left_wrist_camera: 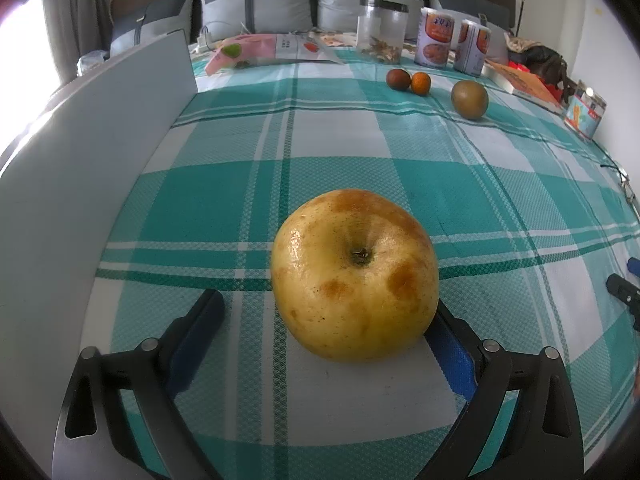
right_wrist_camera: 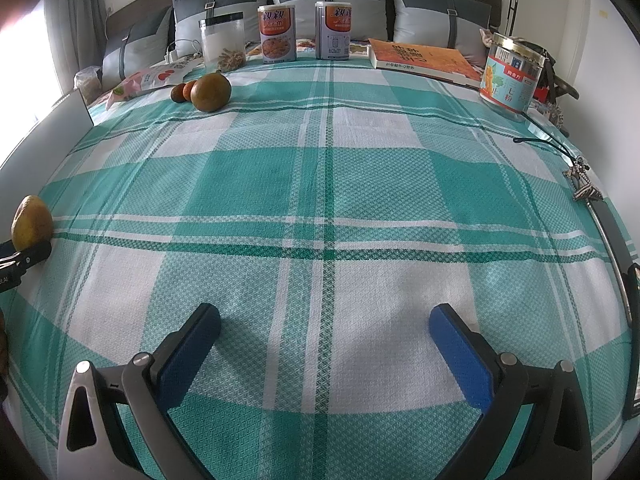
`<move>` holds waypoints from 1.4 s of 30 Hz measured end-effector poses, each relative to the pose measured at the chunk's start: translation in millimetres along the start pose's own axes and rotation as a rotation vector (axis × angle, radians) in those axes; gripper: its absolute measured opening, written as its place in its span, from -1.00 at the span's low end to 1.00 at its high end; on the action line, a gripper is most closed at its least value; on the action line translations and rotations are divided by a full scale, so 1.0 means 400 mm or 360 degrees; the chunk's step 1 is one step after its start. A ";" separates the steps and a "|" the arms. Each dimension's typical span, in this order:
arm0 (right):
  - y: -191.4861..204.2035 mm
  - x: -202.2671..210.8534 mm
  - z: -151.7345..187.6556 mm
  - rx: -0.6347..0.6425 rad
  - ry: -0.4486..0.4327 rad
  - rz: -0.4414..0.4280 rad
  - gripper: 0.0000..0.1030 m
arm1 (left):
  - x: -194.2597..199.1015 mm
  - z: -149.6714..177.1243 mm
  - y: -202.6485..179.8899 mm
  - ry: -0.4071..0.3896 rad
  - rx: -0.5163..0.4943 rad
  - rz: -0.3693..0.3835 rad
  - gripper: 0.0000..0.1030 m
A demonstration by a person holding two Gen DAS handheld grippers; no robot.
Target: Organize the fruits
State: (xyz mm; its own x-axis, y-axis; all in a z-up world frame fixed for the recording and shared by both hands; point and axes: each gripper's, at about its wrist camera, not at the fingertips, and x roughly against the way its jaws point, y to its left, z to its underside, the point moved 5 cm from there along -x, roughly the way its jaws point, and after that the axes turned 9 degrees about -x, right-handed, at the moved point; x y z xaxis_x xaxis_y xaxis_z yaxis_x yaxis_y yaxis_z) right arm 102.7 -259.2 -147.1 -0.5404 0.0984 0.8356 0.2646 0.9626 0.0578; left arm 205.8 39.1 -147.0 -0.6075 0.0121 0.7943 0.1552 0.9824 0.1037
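Note:
A large yellow apple with brown bruises rests on the teal checked cloth between the fingers of my left gripper. The gripper is open; the right pad touches or nearly touches the apple, and the left pad stands clear of it. The apple also shows at the far left of the right wrist view. A green-brown round fruit, a small orange and a dark reddish fruit sit together far back; they show in the right wrist view. My right gripper is open and empty over the cloth.
A grey board stands along the left edge. At the back are a clear jar, two printed cans, an orange book, a round tin and a pink packet. A cord with keys lies at right.

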 end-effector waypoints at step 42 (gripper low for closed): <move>0.364 0.030 -0.128 0.0389 0.0156 -0.0623 -0.44 | -0.004 -0.002 0.000 0.0001 0.0002 0.0001 0.91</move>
State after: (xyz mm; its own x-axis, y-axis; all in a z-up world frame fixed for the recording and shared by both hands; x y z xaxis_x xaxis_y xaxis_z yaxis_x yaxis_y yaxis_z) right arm 175.8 -130.7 -100.6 -0.4808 -0.2968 0.8250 -0.1459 0.9549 0.2585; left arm 207.5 39.0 -147.8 -0.6070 0.0129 0.7946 0.1549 0.9826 0.1023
